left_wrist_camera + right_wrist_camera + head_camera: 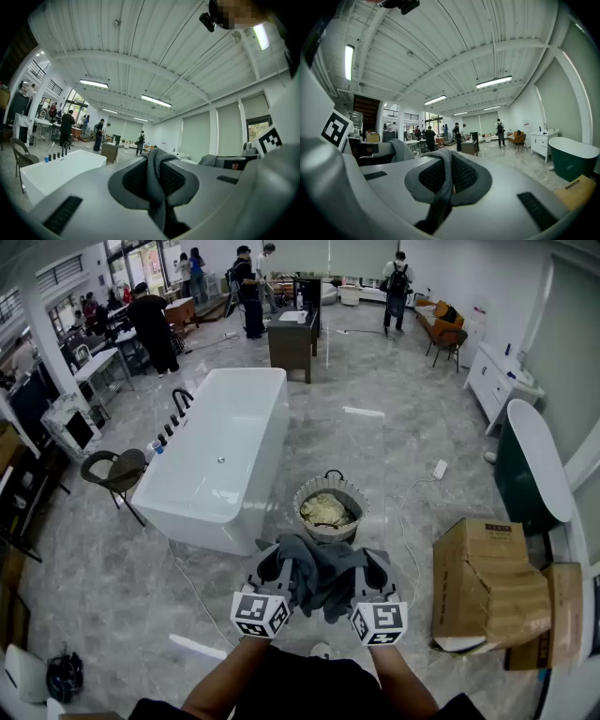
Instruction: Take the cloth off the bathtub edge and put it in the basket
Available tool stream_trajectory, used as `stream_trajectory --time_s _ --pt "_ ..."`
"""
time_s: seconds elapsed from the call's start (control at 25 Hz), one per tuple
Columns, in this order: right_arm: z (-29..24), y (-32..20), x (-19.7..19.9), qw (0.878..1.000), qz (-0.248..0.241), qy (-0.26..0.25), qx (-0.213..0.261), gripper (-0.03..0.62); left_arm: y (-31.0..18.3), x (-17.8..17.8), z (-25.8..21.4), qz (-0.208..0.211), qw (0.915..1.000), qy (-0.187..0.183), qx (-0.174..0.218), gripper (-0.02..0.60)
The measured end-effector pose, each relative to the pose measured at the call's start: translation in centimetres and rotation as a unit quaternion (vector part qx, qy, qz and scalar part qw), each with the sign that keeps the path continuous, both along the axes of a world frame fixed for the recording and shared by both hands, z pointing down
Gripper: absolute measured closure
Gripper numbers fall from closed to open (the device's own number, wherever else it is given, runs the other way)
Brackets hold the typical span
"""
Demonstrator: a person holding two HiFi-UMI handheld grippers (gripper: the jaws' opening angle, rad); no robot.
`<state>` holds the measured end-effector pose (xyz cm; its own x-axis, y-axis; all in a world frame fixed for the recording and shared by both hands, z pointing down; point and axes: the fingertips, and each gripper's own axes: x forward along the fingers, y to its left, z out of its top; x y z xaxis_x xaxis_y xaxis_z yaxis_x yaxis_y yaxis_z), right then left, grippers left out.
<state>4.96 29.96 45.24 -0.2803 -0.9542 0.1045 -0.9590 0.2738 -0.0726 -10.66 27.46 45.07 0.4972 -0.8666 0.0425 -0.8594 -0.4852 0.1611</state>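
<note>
In the head view a grey cloth (323, 579) hangs bunched between my two grippers, held just in front of me above the floor. My left gripper (281, 568) is shut on its left part and my right gripper (368, 570) is shut on its right part. A fold of the cloth (157, 178) is pinched between the left jaws in the left gripper view, and another fold (442, 187) between the right jaws in the right gripper view. The round basket (352, 495), with a yellowish cloth inside, stands on the floor just beyond the grippers. The white bathtub (220, 451) stands to its left.
Cardboard boxes (487, 587) sit on the floor at the right, with a dark green tub (525, 474) behind them. A chair (117, 470) stands left of the bathtub. A power strip (439, 469) and its cable lie on the floor right of the basket. Several people stand far back.
</note>
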Motion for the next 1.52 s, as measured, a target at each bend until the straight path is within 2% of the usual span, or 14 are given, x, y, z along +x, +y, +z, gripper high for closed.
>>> stream_trajectory --time_s 0.32,0.56,0.76,1.12,1.28,1.52 --pt "-0.1 -0.2 1.3 0.999 -0.002 -0.044 0.011 0.560 -0.2 1.0 -0.9 0.012 0.9997 -0.008 0.019 0.534" --pt "1.0 -1.6 2.6 0.999 0.005 -0.049 0.000 0.560 -2.3 1.2 -0.3 0.014 0.9998 -0.004 0.012 0.534" --pt "1.7 -4.8 3.6 0.999 0.009 -0.042 -0.007 0.560 -5.6 2.5 0.6 0.033 0.9994 -0.009 -0.001 0.534" --pt "0.3 -13.2 2.8 1.000 0.004 -0.013 -0.003 0.560 -14.4 2.6 -0.3 0.066 0.9974 0.030 -0.001 0.534" --pt "-0.6 -17.9 3.0 1.000 0.027 -0.012 -0.007 0.559 -19.2 3.1 -1.2 0.098 0.9942 0.044 -0.002 0.534" --pt "-2.7 -24.3 3.1 0.996 0.075 -0.040 0.003 0.559 -25.7 3.3 -2.6 0.146 0.9858 0.083 -0.007 0.534"
